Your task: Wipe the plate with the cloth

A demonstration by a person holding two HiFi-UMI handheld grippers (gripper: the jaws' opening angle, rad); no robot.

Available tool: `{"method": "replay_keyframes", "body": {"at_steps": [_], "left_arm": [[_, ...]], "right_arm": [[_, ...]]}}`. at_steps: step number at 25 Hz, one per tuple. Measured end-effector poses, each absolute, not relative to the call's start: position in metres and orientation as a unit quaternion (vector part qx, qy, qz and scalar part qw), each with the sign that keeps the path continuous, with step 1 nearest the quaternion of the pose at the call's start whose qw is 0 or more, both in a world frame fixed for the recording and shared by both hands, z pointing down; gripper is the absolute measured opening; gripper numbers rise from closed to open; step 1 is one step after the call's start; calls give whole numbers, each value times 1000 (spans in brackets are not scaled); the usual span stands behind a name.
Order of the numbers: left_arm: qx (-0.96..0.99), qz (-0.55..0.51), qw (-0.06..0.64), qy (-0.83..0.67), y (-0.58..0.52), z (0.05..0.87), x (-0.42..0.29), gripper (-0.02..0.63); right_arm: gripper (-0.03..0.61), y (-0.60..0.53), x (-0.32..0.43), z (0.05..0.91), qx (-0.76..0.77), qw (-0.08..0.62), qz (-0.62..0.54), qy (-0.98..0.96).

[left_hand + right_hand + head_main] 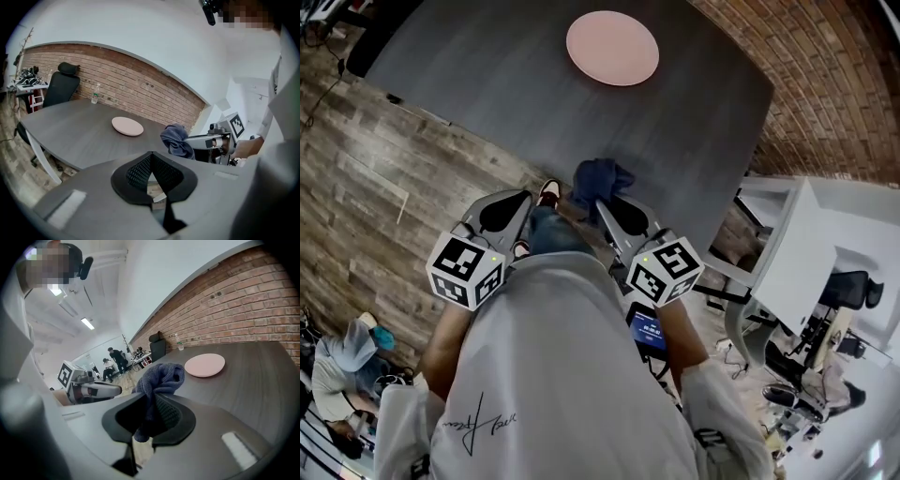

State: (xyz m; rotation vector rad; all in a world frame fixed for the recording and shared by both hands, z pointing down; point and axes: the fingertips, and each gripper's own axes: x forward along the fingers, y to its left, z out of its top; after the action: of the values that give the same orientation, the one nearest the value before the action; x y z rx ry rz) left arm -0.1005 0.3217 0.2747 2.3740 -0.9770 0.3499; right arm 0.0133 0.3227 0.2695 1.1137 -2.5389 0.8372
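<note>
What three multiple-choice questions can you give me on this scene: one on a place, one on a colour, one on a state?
1. Where is the plate?
A. On the far part of the table, apart from the cloth
B. Under the cloth
C. On the floor

2. What colour is the cloth?
A. White
B. Dark blue
C. Yellow

3. What state is the right gripper in?
A. Open and empty
B. Shut on the cloth
C. Lying flat on the plate

Answers:
1. A, since the head view shows the pink plate alone on the grey tabletop, well beyond the cloth.
2. B, since the fabric reads dark blue in all three views.
3. B, since the right gripper view shows the cloth pinched between its pads and bunched above them.
</note>
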Motion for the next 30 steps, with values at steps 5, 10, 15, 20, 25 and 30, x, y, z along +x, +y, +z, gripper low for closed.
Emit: {"method": "replay_keyframes", "body": {"at_steps": [5, 10, 15, 20, 25, 30], "left_arm": [[881, 133, 268, -365, 274, 272, -92, 18], [875, 133, 292, -361, 241, 280, -73, 18], [875, 141, 297, -356, 212, 287, -53, 18], [876, 140, 291, -358, 189, 288, -41, 18], [877, 140, 291, -355, 177, 288, -31, 18], [875, 140, 294, -358, 160, 289, -32, 18]], "right_arm": [[43, 282, 22, 271, 377, 120, 292, -871], [43, 251, 38, 278, 372, 120, 303, -869], [44, 223, 49, 289, 365, 132, 302, -871], [55, 203, 59, 290, 355, 123, 298, -878], [55, 185, 70, 293, 359, 112, 306, -875], [55, 168, 74, 293, 358, 101, 304, -877]]}}
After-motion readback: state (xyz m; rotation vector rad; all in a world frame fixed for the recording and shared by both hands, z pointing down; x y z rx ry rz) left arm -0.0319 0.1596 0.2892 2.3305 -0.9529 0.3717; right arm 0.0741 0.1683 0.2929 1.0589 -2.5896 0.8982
